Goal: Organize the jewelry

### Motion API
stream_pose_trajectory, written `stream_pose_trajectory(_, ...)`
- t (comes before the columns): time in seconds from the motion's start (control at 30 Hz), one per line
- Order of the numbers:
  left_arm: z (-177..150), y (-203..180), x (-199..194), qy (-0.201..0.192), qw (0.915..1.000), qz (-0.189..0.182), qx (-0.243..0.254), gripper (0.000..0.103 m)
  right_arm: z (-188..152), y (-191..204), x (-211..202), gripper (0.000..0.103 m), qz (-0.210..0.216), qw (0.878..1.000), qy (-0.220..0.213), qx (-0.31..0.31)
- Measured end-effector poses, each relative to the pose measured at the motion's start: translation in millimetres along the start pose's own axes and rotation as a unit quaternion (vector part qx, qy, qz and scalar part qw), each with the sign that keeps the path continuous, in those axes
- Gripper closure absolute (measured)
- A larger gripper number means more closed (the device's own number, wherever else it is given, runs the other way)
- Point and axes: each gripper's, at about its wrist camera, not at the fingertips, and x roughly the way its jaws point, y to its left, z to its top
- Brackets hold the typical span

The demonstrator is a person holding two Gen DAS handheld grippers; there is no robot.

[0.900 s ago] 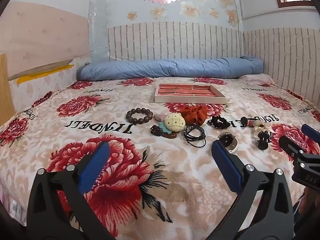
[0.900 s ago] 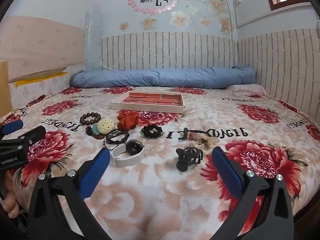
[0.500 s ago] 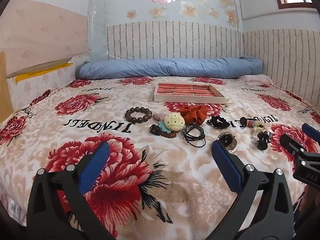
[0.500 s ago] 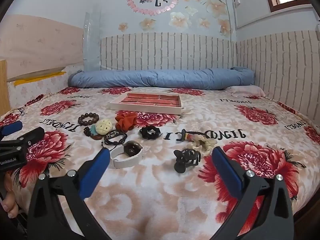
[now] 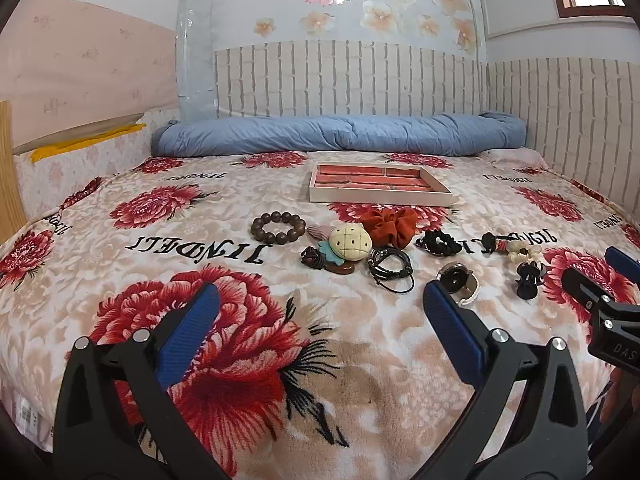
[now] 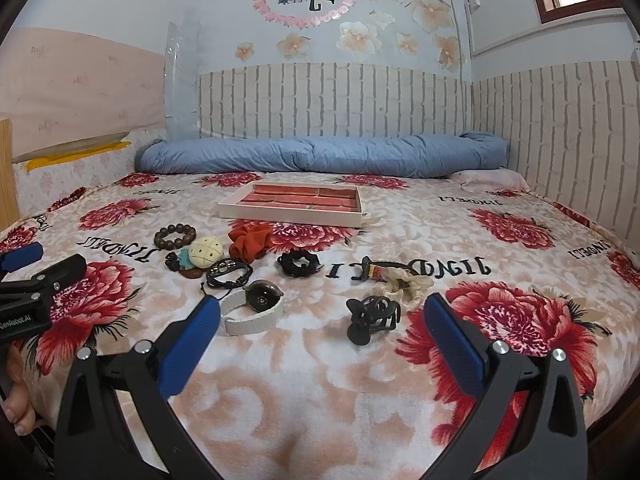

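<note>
Jewelry scattered on floral bed blanket (image 5: 240, 320), red-lined tray (image 5: 378, 186) beyond, left hand-held gripper (image 5: 320, 312) and right hand-held gripper (image 6: 320, 320) both released, grasping nothing.

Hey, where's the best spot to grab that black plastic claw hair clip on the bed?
Probably the black plastic claw hair clip by its rounded handle end, nearest the camera, coming from above. The curved teeth point away toward the cream scrunchie, so the handle is clear.
</note>
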Motion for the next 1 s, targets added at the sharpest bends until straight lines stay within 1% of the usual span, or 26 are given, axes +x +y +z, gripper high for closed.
stream_pose_trajectory(0.77,3.8,2.7,0.0,-0.003,1.0,0.005,0.0,0.005,-0.5,0.7,1.0,0.004,-0.001,1.0,0.003,-0.004)
stream_pose_trajectory(1.0,4.4,3.1,0.8,-0.003,1.0,0.004,-0.001,0.005,-1.4,-4.5,3.3,0.004,-0.005,1.0,0.007,-0.001)
